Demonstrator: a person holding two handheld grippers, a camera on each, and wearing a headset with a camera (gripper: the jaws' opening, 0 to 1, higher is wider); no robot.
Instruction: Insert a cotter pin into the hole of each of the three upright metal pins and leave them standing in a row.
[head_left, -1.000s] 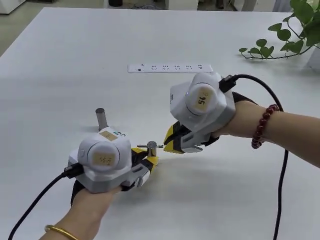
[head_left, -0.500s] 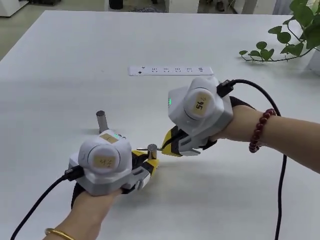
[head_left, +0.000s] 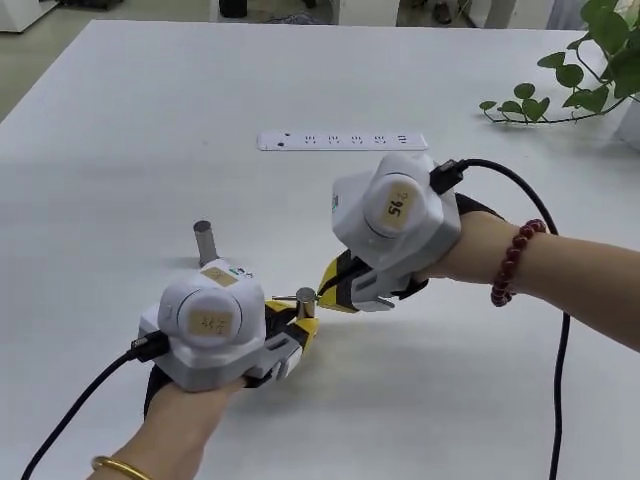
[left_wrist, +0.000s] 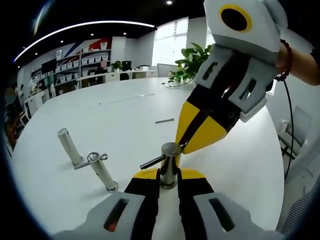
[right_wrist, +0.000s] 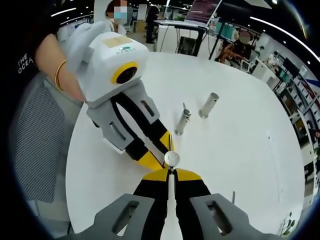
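My left gripper (head_left: 300, 325) (left_wrist: 169, 176) is shut on the base of an upright metal pin (head_left: 305, 298) (left_wrist: 170, 160). A cotter pin (head_left: 283, 297) (left_wrist: 151, 161) passes through this pin's hole, its tip sticking out on the far side. My right gripper (head_left: 328, 285) (right_wrist: 171, 173) is shut on the cotter pin's other end, tips right against the pin's head (right_wrist: 171, 159). Two other pins stand to the left: a bare one (head_left: 203, 240) (left_wrist: 68, 146) (right_wrist: 209, 105) and one with a cotter pin through it (left_wrist: 102, 171) (right_wrist: 182, 122).
A white power strip (head_left: 340, 140) lies farther back on the white table (head_left: 150, 120). A potted plant (head_left: 585, 55) trails at the back right. A loose cotter pin (left_wrist: 164, 120) lies on the table beyond the grippers. Black cables run off both grippers.
The right gripper has moved left against the held pin, and the cotter pin now sticks out of the pin's far side. The left gripper has held still.
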